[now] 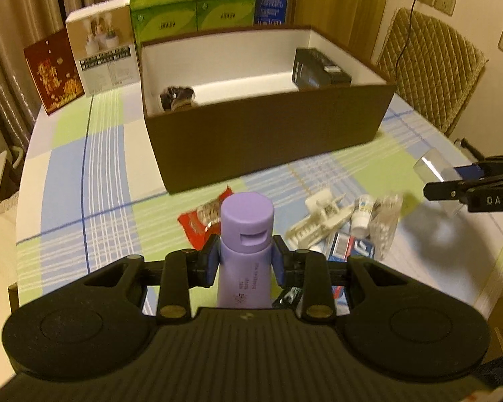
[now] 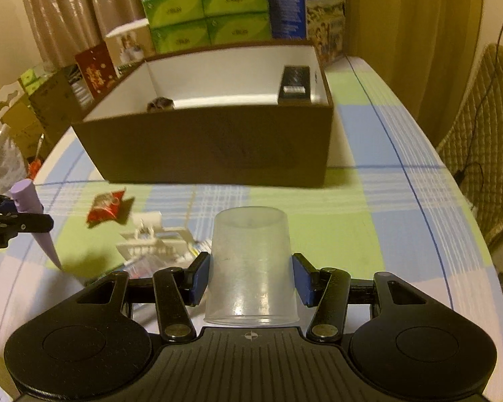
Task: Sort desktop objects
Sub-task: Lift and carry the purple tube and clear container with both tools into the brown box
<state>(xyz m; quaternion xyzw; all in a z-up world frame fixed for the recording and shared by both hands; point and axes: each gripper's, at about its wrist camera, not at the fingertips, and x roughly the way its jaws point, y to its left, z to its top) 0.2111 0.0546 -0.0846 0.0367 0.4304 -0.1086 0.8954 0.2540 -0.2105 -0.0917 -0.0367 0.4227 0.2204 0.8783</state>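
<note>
My left gripper [image 1: 245,257] is shut on a purple tube [image 1: 246,234], cap end forward, lifted above the table. The right wrist view shows the same purple tube [image 2: 33,214] hanging at the far left. My right gripper [image 2: 250,276] is shut on a clear plastic cup [image 2: 251,261], held upside down off the table. That cup [image 1: 434,167] appears at the right edge of the left wrist view. Ahead stands a brown box [image 1: 268,137] with a white inside, holding a black box [image 1: 318,68] and a dark furry item [image 1: 177,95].
On the checked tablecloth lie a red snack packet [image 1: 201,221], a white plastic piece [image 1: 322,217], a small white bottle [image 1: 362,214] and blue packs [image 1: 348,246]. Green tissue packs [image 1: 191,3] and cartons stand behind the brown box [image 2: 218,140]. A quilted chair [image 1: 429,67] stands at the right.
</note>
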